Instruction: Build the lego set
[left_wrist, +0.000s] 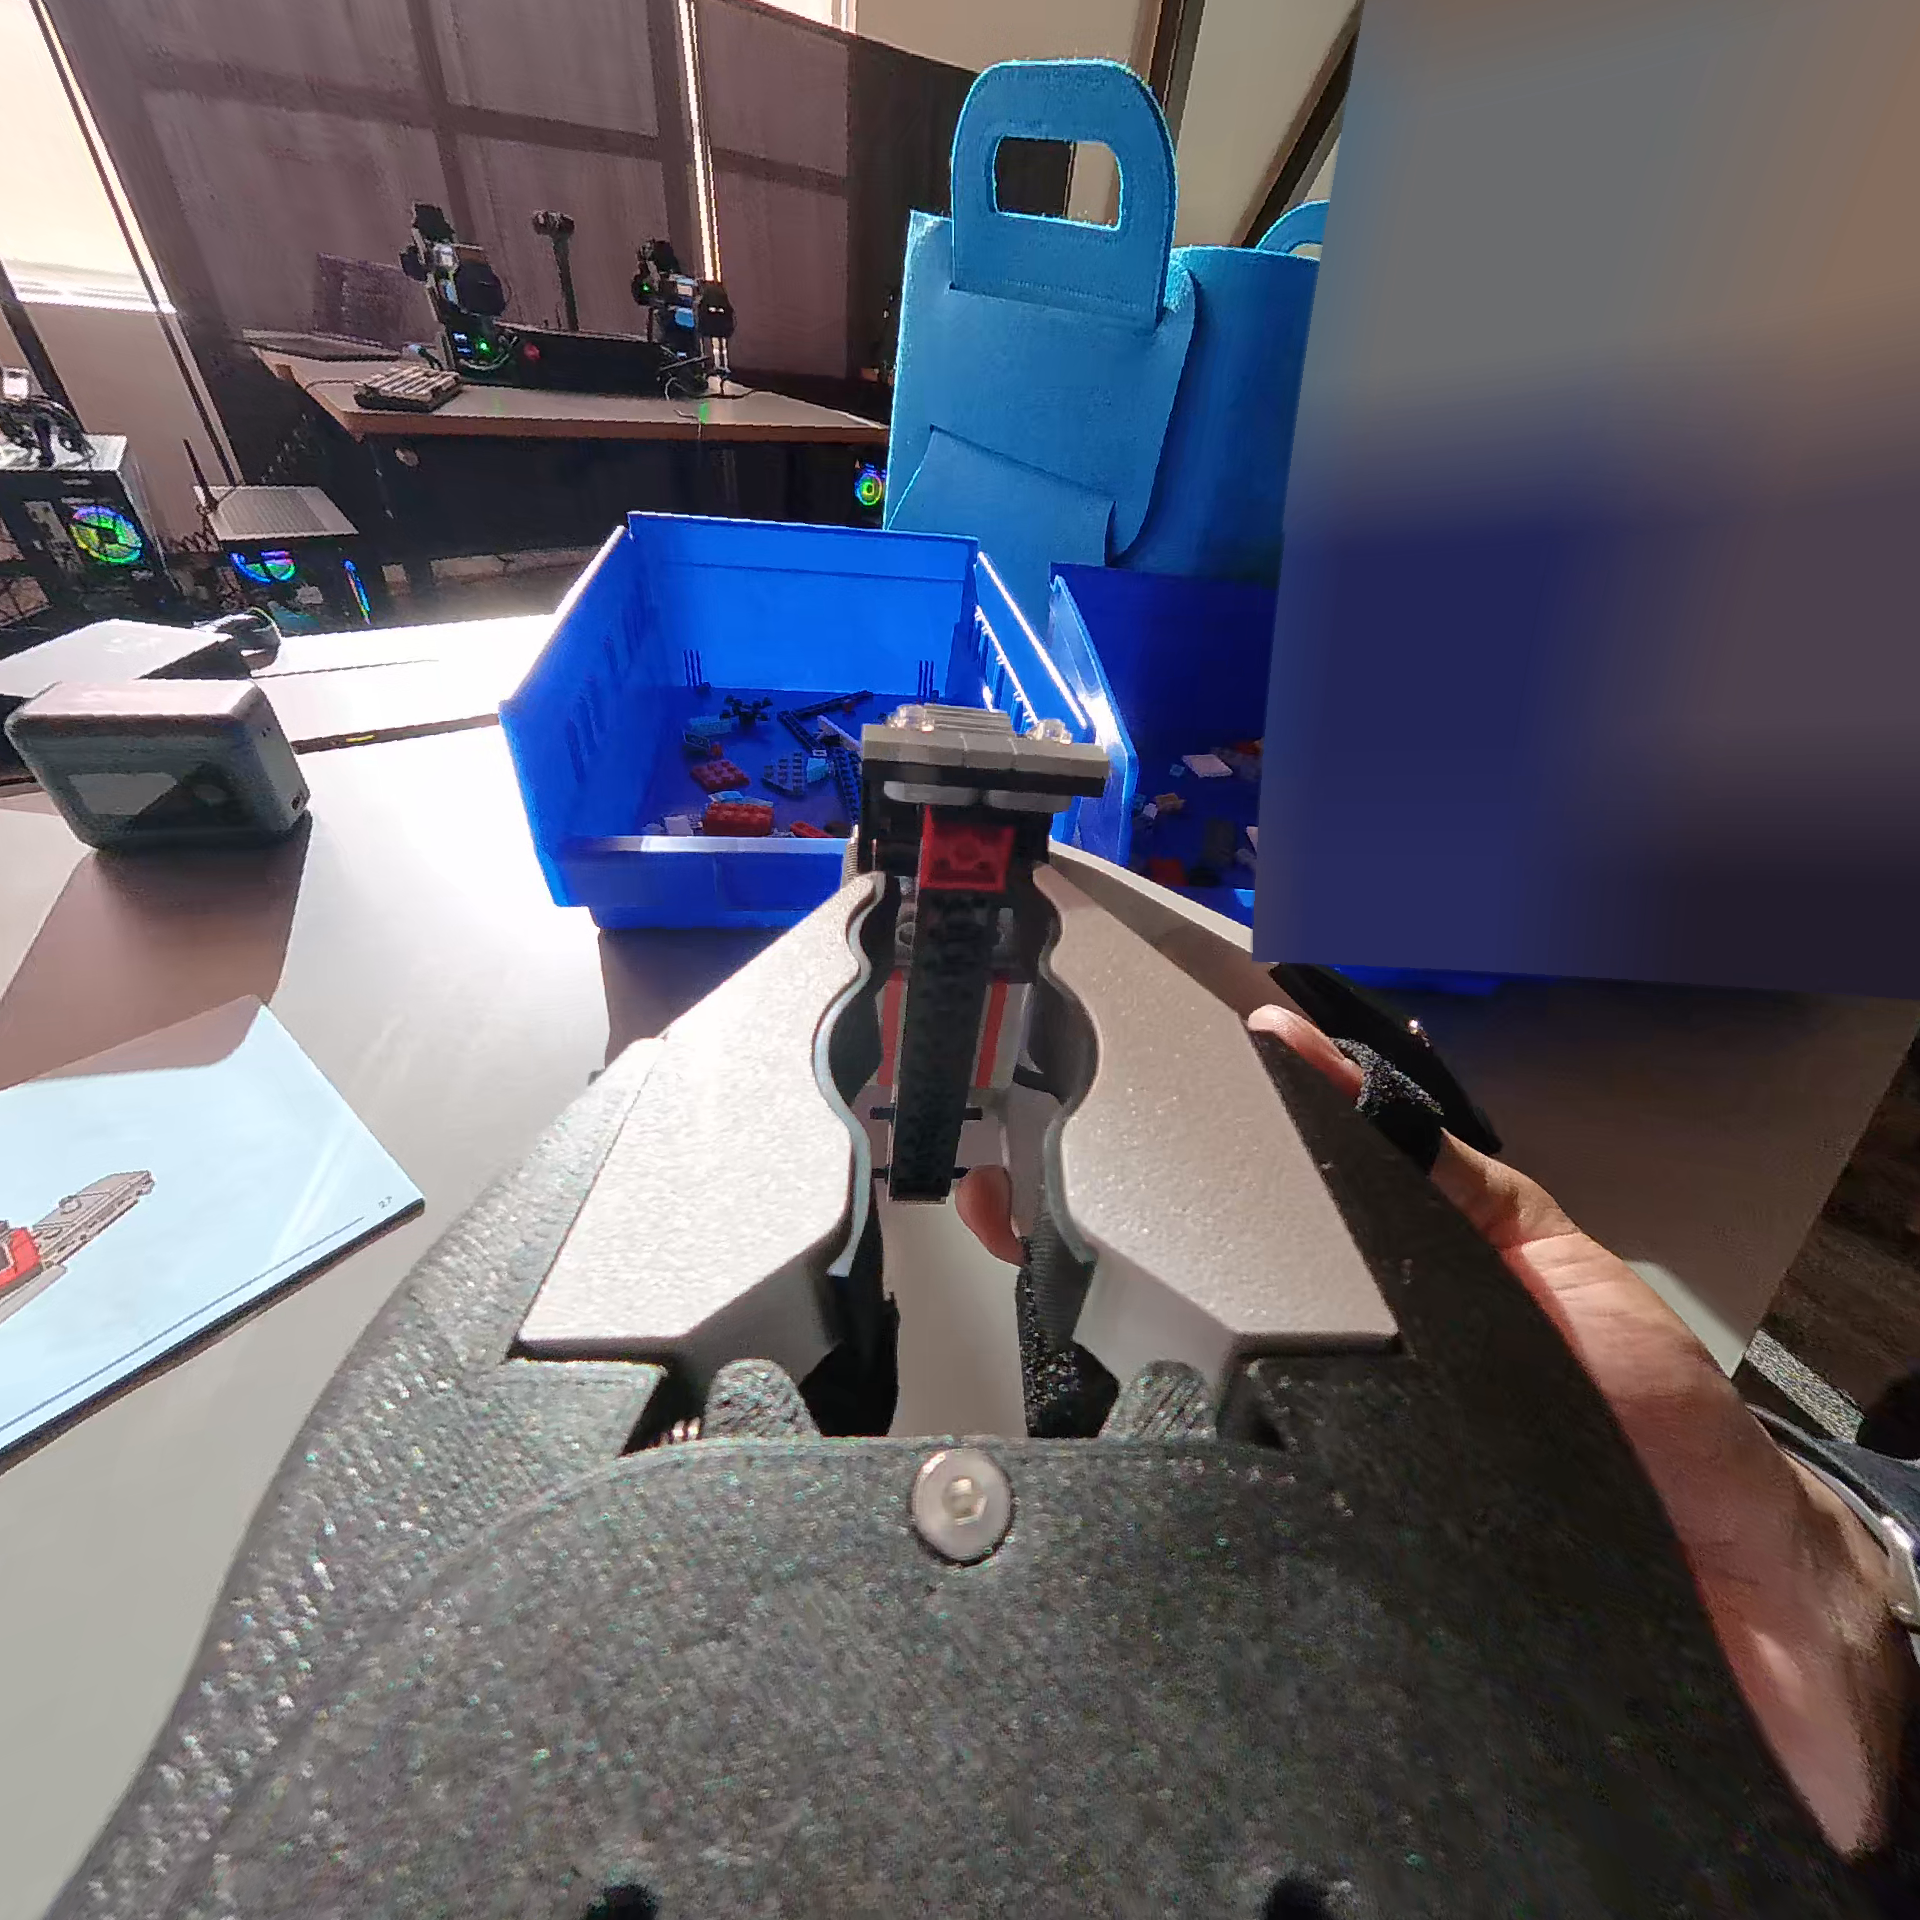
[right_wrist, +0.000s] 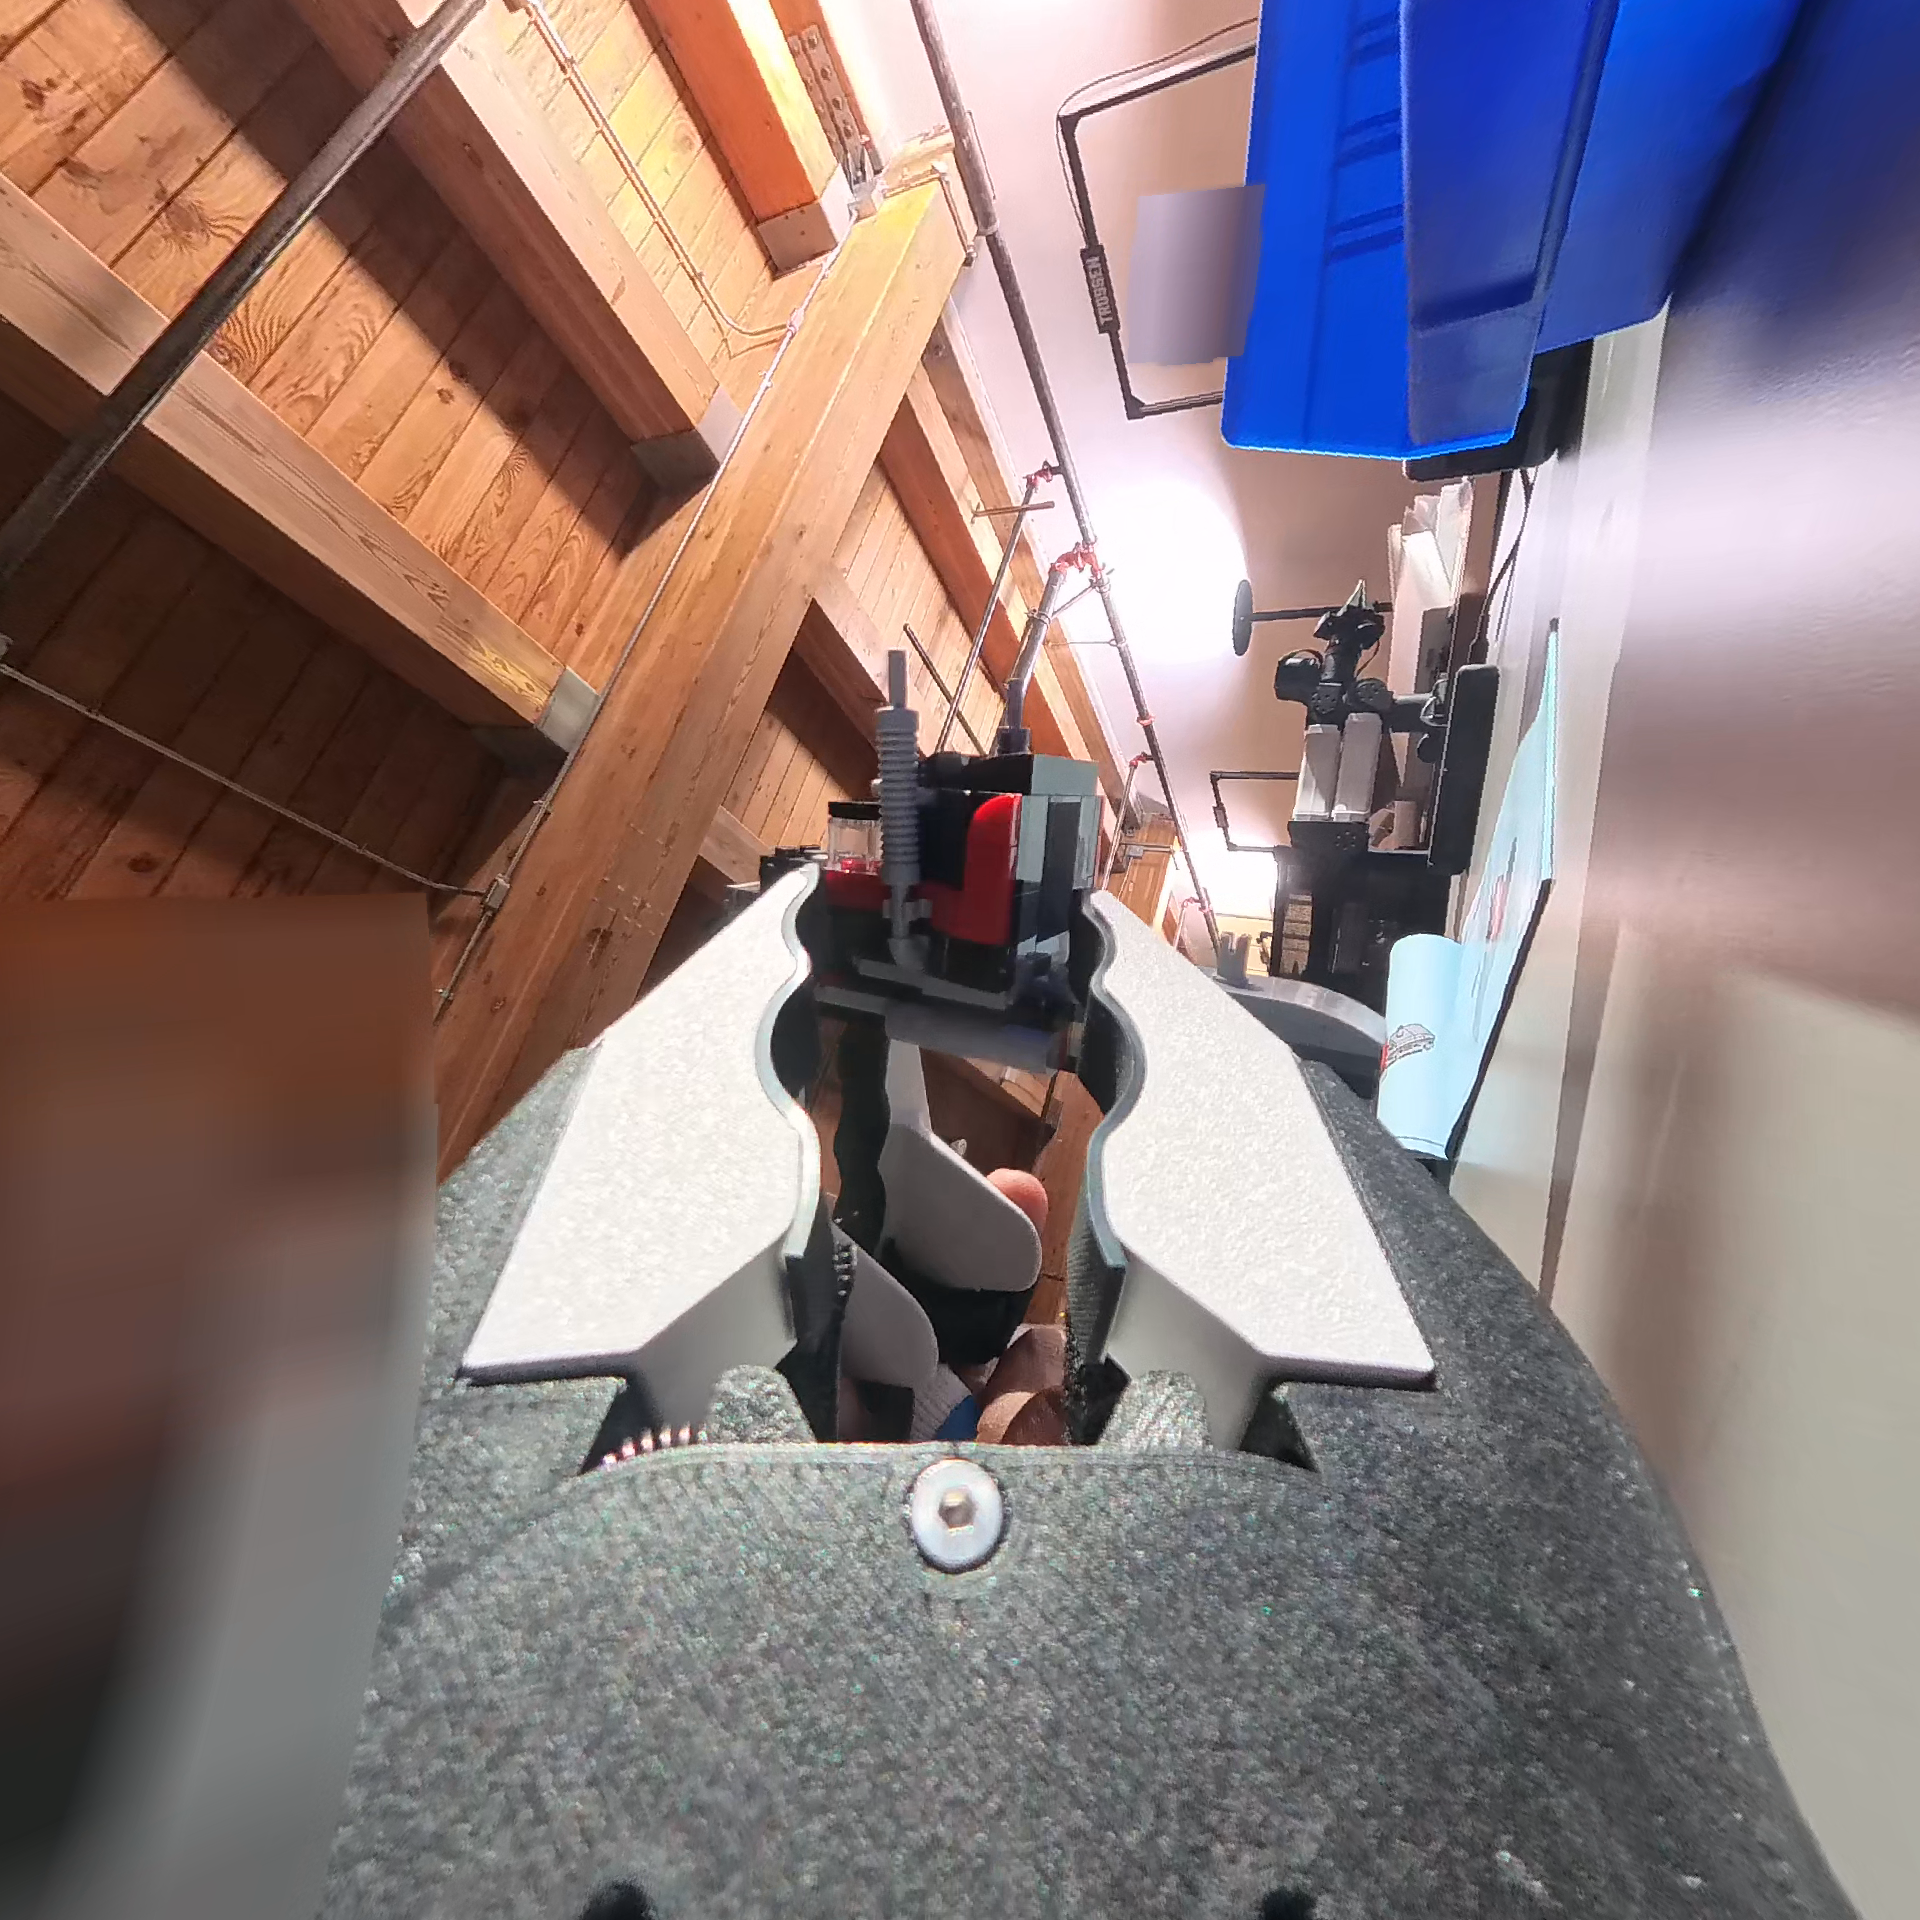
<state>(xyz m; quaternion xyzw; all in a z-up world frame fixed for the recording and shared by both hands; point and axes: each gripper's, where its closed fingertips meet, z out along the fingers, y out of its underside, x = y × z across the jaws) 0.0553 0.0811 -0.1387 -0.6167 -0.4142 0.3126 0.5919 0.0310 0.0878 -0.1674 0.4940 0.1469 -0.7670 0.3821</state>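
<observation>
Up off the dark table (left_wrist: 436, 935), the lego model (left_wrist: 966, 831) is pinched by both the left gripper (left_wrist: 951, 883) and right gripper (right_wrist: 951, 925). Behind sit a blue bin (left_wrist: 623, 727) of loose bricks, maybe a booklet (left_wrist: 187, 1174), and wooden ceiling beams (right_wrist: 520, 416).

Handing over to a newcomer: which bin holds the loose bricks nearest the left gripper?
Start at the tall blue felt bag. The open blue plastic bin stands directly before it. Unlike its partly hidden neighbour bin, it lies fully in view.

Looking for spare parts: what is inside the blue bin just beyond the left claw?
The blue bin holds loose bricks, red, grey and black. The assembly clamped in the left claw covers its right corner.
</observation>
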